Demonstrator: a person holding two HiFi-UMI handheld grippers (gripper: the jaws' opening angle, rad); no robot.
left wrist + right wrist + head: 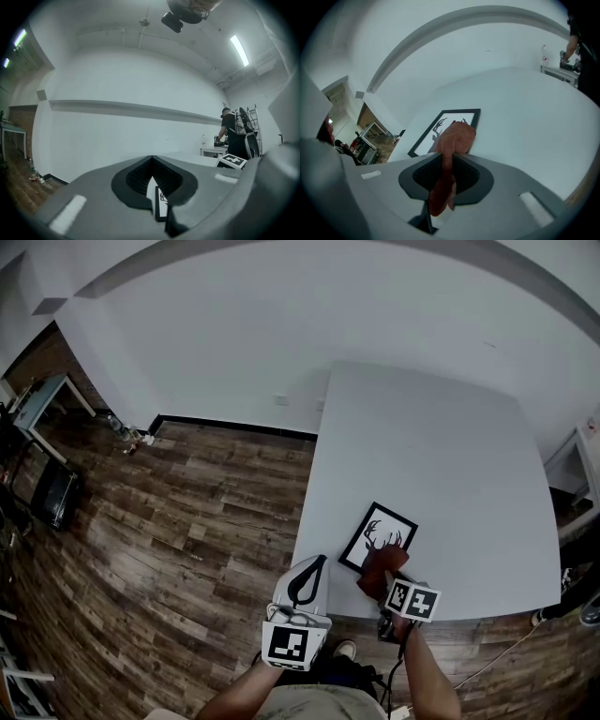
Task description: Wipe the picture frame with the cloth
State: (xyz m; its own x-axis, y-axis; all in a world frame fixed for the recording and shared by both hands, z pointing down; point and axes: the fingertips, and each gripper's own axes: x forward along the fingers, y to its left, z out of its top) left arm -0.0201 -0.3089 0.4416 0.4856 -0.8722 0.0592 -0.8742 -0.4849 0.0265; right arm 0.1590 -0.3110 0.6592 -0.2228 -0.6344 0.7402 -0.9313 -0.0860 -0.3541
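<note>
— What's the room like from where you stand?
— Plain. A white wall point(281, 334) with a black skirting point(234, 427) along its foot and one socket point(279, 399). The floor point(187, 521) is dark wood planks.
— Furniture?
— A big white table point(450, 465) that runs up to the wall, and a small desk point(42, 399) off in the left corner, next to a brown brick stretch point(16, 122).
— Light?
— A strip light point(239, 50) on the ceiling, lit. Across the room a person point(232, 136) stands at a far white desk point(213, 150).
</note>
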